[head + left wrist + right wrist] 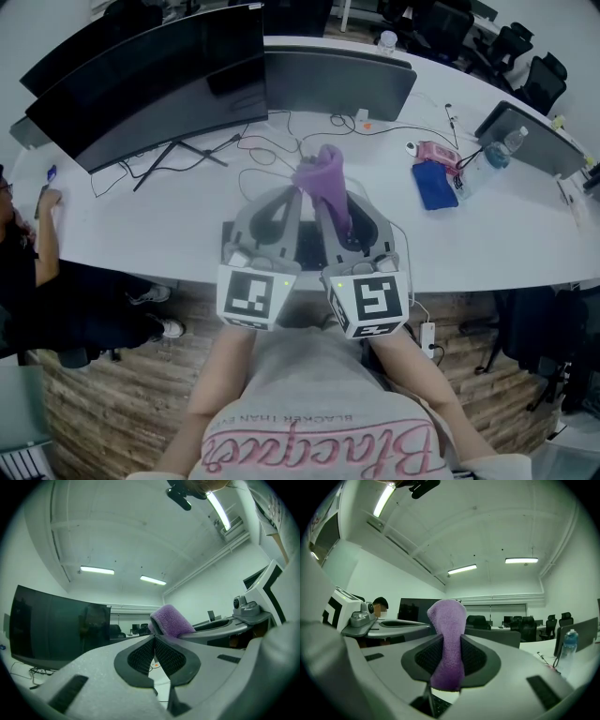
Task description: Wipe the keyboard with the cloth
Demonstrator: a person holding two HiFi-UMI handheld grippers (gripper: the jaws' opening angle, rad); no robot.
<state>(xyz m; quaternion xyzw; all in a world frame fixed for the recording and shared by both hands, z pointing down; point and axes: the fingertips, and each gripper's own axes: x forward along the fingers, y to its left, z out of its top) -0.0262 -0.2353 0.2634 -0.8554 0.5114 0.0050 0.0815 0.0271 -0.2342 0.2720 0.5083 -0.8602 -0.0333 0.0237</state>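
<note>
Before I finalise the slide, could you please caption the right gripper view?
Right gripper shut on an upright fold of purple cloth, with a dark keyboard just visible beneath its jaws.

left gripper (154, 639), right gripper (448, 641): grey | cubes (255, 295): black-white markers | shirt (319, 375): grey

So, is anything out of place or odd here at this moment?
Only small things. The purple cloth is bunched into a strip, standing up from the right tongs, not spread flat for wiping. Loose cables lie tangled on the white table. Nothing looks spilled or broken.
</note>
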